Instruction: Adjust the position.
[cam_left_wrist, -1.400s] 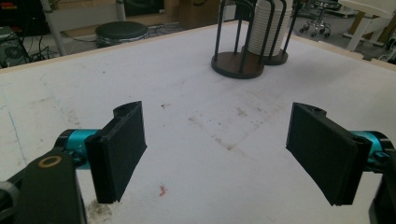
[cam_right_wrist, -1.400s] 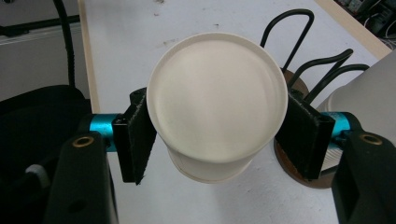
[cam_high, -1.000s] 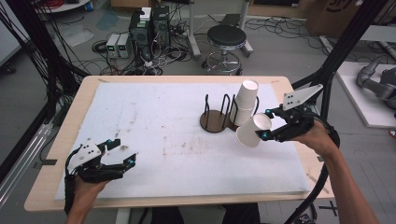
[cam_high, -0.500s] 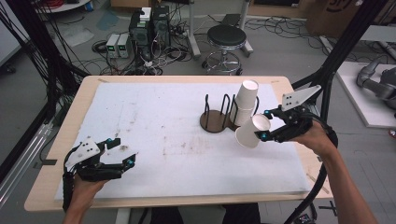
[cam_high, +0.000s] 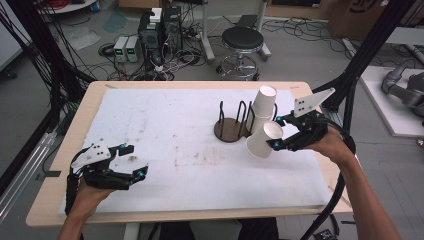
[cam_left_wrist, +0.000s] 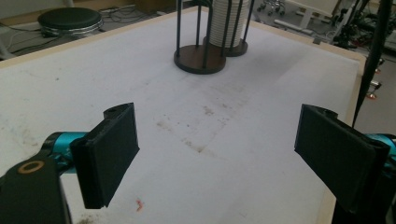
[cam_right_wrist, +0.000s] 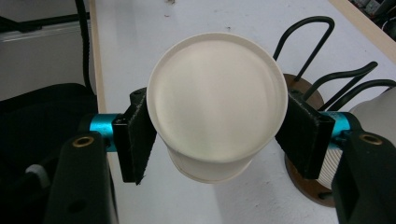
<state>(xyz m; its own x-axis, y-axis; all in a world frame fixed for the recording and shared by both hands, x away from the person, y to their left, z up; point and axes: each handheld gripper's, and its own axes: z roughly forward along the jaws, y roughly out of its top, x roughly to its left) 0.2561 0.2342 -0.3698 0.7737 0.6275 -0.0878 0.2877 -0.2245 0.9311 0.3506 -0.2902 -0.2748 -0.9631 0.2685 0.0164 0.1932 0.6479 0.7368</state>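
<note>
While the right gripper (cam_high: 278, 133) clamps one paper cup (cam_high: 263, 139) just off the rack (cam_high: 235, 129), the left gripper (cam_high: 134, 161), jaws just widening, holds nothing; placing remains.

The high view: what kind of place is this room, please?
Probably a robotics lab or workshop: cables and electronic boxes lie on the floor behind the table, a black metal frame stands around it, and a grey robot arm rests at right.

We hold the left gripper (cam_high: 134, 161) low and level, its jaws just having been opening, nothing between them. We keep the right gripper (cam_high: 277, 133) raised, jaws clamped on their load.
</note>
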